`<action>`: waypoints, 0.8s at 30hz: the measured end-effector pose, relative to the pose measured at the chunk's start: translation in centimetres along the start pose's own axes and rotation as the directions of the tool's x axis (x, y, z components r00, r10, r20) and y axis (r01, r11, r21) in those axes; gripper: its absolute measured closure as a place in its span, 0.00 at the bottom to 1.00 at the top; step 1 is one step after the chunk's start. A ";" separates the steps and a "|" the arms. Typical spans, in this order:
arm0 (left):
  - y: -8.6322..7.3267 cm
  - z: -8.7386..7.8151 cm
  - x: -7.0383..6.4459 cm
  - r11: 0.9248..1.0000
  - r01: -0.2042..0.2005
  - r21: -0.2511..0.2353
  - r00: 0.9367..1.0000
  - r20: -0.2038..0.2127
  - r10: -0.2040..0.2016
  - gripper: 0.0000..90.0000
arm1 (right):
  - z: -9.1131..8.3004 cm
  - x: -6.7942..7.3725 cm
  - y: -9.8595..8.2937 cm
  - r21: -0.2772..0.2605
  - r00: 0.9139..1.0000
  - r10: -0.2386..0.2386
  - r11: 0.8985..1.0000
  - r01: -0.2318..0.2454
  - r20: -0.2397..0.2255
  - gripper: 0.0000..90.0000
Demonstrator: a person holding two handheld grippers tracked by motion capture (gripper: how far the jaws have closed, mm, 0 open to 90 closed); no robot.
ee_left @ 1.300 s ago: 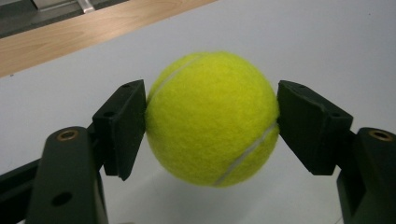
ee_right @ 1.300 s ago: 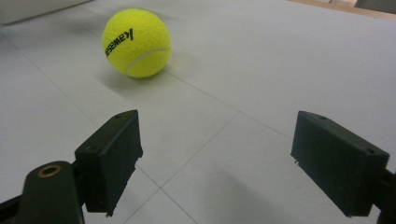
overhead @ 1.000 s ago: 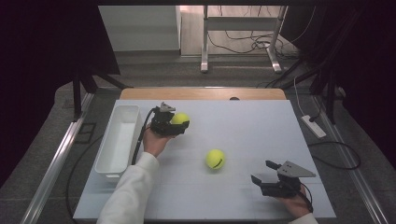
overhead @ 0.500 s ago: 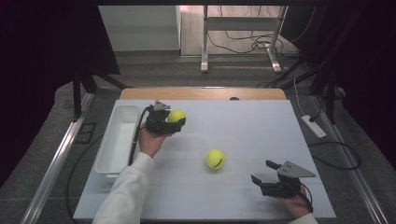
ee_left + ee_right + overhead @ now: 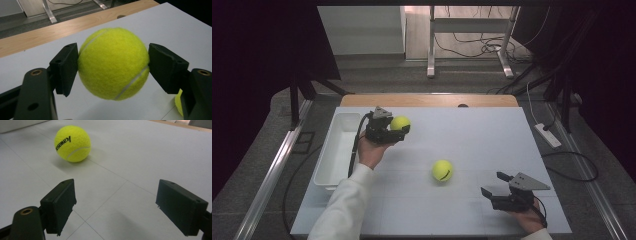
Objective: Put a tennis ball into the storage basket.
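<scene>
My left gripper [image 5: 388, 131] has carried the fuzzy yellow-green tennis ball [image 5: 400, 123] a little toward the left edge of the white table [image 5: 492, 145] over the last second, so it now hangs close beside the white rectangular plastic bin [image 5: 335, 150] along that edge; I judge the drop into the bin is the step in hand, with the ball not yet over the rim; in my left gripper view the two black pads [image 5: 65, 67] press the ball's sides and it is clear of the surface; being round, it has no long axis, though its white seam [image 5: 130, 82] runs slantwise between the pads; my right gripper [image 5: 502, 192] rests near the front right corner, jaws spread wide and empty, facing the second yellow-green tennis ball [image 5: 72, 143], which sits near the table's middle with its black lettering toward me.
</scene>
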State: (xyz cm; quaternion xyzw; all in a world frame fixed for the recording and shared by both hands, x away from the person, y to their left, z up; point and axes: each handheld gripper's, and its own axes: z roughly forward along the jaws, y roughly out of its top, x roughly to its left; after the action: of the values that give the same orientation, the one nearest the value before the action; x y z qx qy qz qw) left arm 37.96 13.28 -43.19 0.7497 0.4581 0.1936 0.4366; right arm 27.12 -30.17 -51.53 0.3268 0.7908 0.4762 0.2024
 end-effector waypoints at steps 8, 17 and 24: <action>0.0 -0.6 0.1 1.000 -0.003 -0.001 1.000 0.002 0.003 0.31 | 0.0 0.0 0.0 0.000 1.000 0.000 1.000 0.000 0.001 0.17; 0.1 -1.3 0.0 1.000 -0.006 -0.014 1.000 0.005 0.006 0.31 | 0.0 0.0 0.0 0.001 1.000 0.001 1.000 -0.001 0.001 0.17; 0.4 -2.0 -0.2 0.999 -0.014 -0.029 1.000 0.004 0.014 0.31 | 0.0 0.0 0.0 0.001 1.000 0.000 1.000 0.000 0.001 0.17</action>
State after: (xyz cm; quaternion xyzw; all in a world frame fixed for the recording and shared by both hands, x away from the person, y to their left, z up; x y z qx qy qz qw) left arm 36.73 14.00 -41.79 0.7469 0.4491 0.2017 0.4470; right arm 27.13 -30.14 -51.56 0.3274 0.7910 0.4755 0.2027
